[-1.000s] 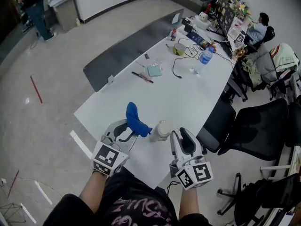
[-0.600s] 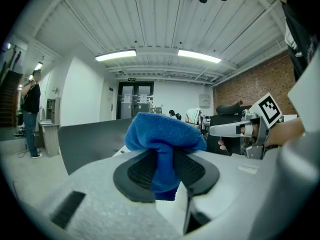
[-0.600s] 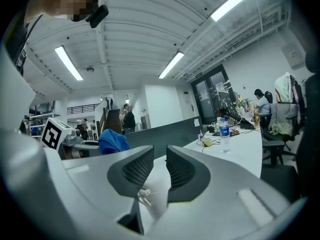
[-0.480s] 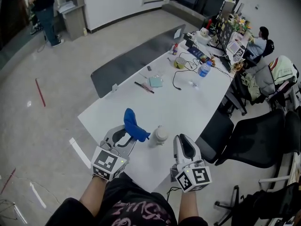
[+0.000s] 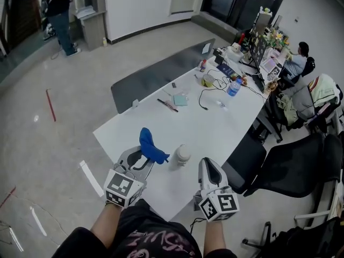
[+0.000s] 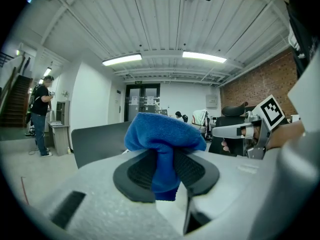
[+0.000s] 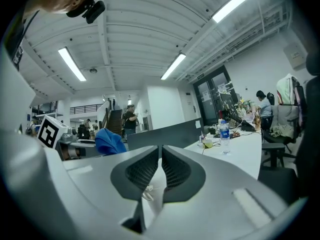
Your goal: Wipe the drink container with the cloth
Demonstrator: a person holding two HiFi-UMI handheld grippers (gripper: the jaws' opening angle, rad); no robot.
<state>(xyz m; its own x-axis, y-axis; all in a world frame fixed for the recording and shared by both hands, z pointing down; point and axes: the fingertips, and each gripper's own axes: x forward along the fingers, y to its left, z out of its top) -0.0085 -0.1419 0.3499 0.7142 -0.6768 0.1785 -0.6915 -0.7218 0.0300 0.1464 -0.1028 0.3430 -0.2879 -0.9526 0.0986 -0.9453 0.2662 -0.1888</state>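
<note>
I am holding the left gripper [image 5: 143,159] over the near end of the white table [image 5: 215,125]; its jaws are clamping the blue cloth [image 5: 151,144], and the left gripper view is showing the cloth [image 6: 163,140] pinched between the two dark pads [image 6: 137,170], bunching above them and hanging a little below. The drink container [image 5: 183,155], a pale lidded cup, is standing upright on the table between my two grippers; the lower tip of the cloth is reaching just beside it, though I cannot tell whether the two are touching. I am keeping the right gripper [image 5: 210,167] to the right of the container, apart from it; its jaws have just been closing and are now lying together with only a thin slit between the pads, and nothing is sitting between them, as the right gripper view [image 7: 161,170] is showing. That same view is catching the cloth [image 7: 110,142] off to its left. Farther along the table a water bottle [image 5: 233,87] is standing near a looping black cable [image 5: 206,97], and a teal notebook [image 5: 180,99] is lying flat. Black chairs [image 5: 293,163] are standing along the table's right side; a person [image 5: 297,58] is sitting at its far end, and another person [image 5: 61,9] is standing across the room at top left.
</note>
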